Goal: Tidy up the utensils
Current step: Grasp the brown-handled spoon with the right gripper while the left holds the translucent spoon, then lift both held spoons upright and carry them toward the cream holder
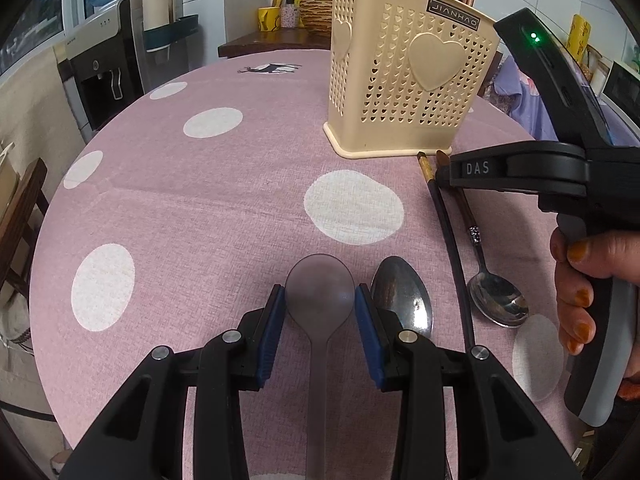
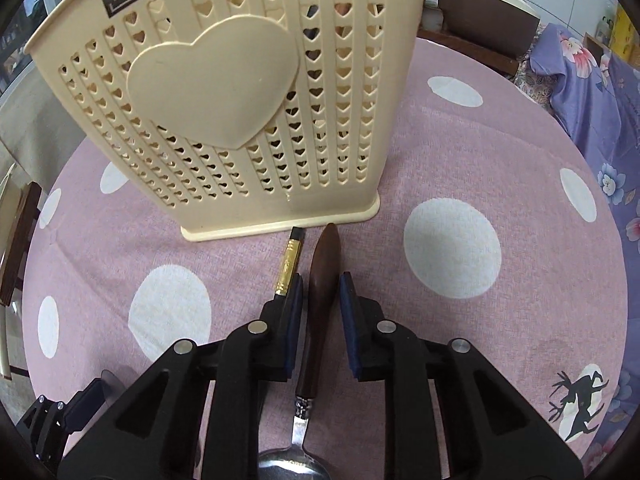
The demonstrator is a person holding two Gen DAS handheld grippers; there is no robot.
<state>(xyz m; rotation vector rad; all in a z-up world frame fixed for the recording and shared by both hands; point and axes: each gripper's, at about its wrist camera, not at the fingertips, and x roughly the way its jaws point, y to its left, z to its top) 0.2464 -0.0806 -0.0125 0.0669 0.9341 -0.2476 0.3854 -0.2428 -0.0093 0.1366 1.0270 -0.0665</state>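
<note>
Looking along both sets of fingers, we judge the sorting partly done: a few chopstick ends rise from the cream utensil holder (image 1: 408, 80), while four or five pieces lie on the pink dotted tablecloth (image 1: 208, 200). Our left gripper (image 1: 320, 300) has its fingers spread fairly wide on either side of a translucent grey spoon (image 1: 320, 300), the bowl sitting between the blue pads (image 1: 370, 328); whether they touch it we cannot tell. Just beside it lie a steel spoon (image 1: 404, 300) and a black chopstick (image 1: 452, 248). Our right gripper (image 2: 319, 308) is parted, its fingers straddling the dark wooden handle of a metal-bowled spoon (image 2: 322, 280) without gripping it. That handle points toward the holder's base, the chopstick's gold band just outside the left finger.
</note>
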